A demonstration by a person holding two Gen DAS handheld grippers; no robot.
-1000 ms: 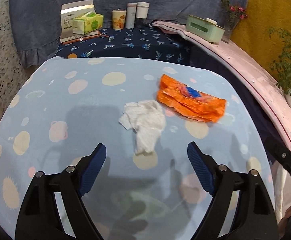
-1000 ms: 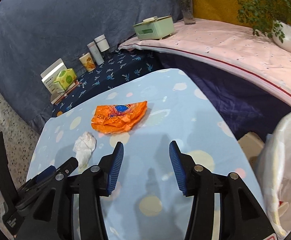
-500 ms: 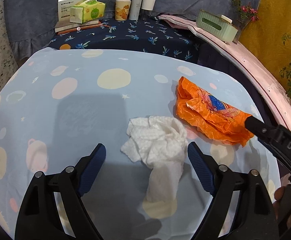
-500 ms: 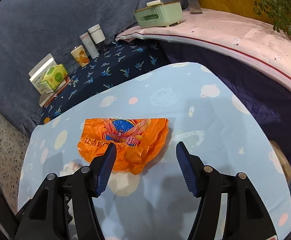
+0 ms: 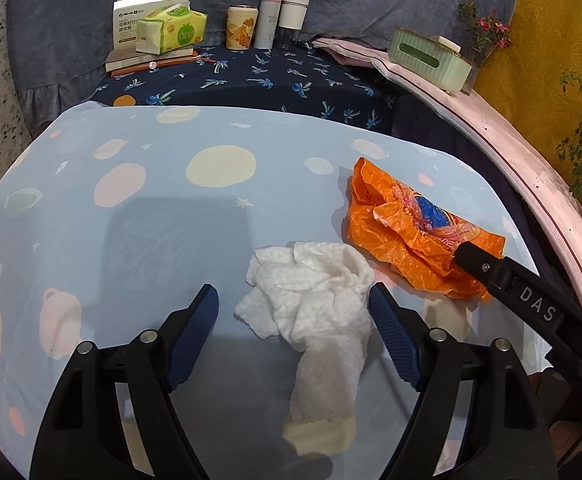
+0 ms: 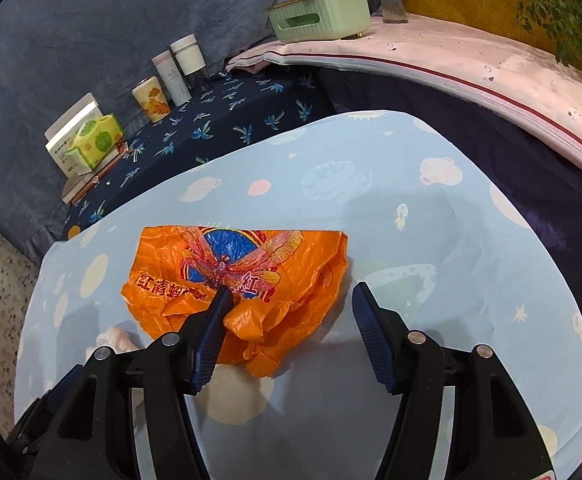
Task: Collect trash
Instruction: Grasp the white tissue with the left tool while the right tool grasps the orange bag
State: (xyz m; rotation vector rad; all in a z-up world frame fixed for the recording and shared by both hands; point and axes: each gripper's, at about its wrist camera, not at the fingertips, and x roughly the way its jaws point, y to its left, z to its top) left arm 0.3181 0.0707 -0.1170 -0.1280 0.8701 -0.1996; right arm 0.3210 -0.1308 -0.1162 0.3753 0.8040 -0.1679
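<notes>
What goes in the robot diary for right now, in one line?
left gripper: open, around white tissue | right gripper: open, over orange wrapper | nothing grasped

A desk (image 5: 139,248) covered in a pale blue cloth printed with planets and stars fills the middle and lower part of both views. Two things lie directly on it. A crumpled white tissue (image 5: 315,300) sits low and centre in the left wrist view. An orange plastic bag (image 5: 407,232) with a blue and red print lies just beside it, to the right of centre; in the right wrist view the orange plastic bag (image 6: 243,276) lies left of centre. The two look close together, possibly touching at their edges.
</notes>
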